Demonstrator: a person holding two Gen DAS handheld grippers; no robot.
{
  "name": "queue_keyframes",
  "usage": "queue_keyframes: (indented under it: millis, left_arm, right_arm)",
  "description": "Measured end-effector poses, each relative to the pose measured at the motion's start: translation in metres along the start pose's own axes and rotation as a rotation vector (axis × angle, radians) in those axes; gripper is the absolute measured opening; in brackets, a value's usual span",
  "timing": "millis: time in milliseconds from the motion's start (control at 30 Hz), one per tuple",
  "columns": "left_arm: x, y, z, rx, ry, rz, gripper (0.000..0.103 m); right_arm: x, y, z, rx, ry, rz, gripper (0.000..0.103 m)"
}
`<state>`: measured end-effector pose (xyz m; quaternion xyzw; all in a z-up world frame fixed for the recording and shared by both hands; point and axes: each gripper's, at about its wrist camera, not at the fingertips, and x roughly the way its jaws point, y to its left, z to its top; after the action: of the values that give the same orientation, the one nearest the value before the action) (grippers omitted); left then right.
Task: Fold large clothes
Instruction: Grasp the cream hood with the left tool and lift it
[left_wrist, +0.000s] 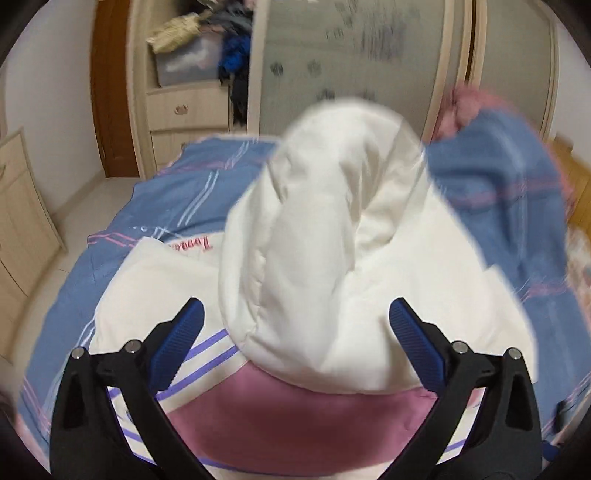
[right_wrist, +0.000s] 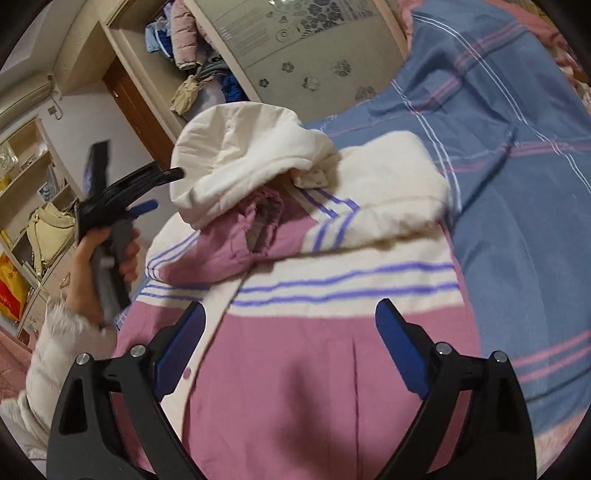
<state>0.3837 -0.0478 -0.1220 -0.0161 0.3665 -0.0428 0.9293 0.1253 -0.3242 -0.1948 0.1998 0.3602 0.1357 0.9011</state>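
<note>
Clearly both grippers are released: the left gripper (right_wrist: 147, 192) hangs at nine o'clock of the jacket (right_wrist: 295, 350), the right gripper (right_wrist: 291, 332) hovers over its pink body on the bed (right_wrist: 517, 221). One sleeve (right_wrist: 236, 162) (white, puffy) lies loosely folded across the chest and, unpinned, may spring back open

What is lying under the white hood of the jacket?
Under the white hood a bunched pink sleeve pokes out, resting on the jacket's striped chest. How far the sleeve runs beneath is covered by the hood.
</note>
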Motion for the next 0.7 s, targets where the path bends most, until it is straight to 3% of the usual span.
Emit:
queue_keyframes:
  millis: [33, 67, 133, 200, 300, 400, 500, 633, 700]
  left_arm:
    - [0.009, 0.002, 0.001, -0.016, 0.032, -0.047, 0.025]
    - [0.018, 0.008, 0.000, -0.074, 0.093, -0.134, 0.011]
    - [0.016, 0.023, -0.003, -0.181, 0.112, -0.267, 0.008]
    - [-0.004, 0.031, -0.006, -0.210, 0.074, -0.320, 0.006]
    - [-0.053, 0.041, -0.012, -0.275, 0.004, -0.512, 0.006]
    - [-0.089, 0.024, -0.027, -0.219, -0.023, -0.559, 0.006]
    - [-0.102, -0.002, -0.062, -0.136, 0.001, -0.555, 0.007]
    - [-0.100, -0.041, -0.110, -0.036, 0.015, -0.486, 0.008]
    - [-0.087, -0.048, -0.128, -0.048, 0.049, -0.498, 0.009]
  right_arm:
    - [-0.001, -0.004, -0.002, 0.001, 0.002, -0.011, 0.093]
    - [-0.003, -0.006, -0.005, 0.000, 0.005, -0.023, 0.093]
    - [-0.005, -0.008, -0.011, -0.006, 0.008, -0.038, 0.093]
    - [-0.003, -0.010, -0.013, 0.000, 0.012, -0.037, 0.093]
    - [0.004, -0.010, -0.011, 0.037, 0.010, 0.005, 0.093]
    - [0.009, -0.006, -0.007, 0.074, -0.003, 0.043, 0.093]
    - [0.002, -0.001, 0.003, 0.118, -0.072, 0.100, 0.093]
    - [-0.013, 0.003, 0.032, 0.185, -0.152, 0.199, 0.094]
    - [-0.020, 0.017, 0.052, 0.156, -0.191, 0.219, 0.095]
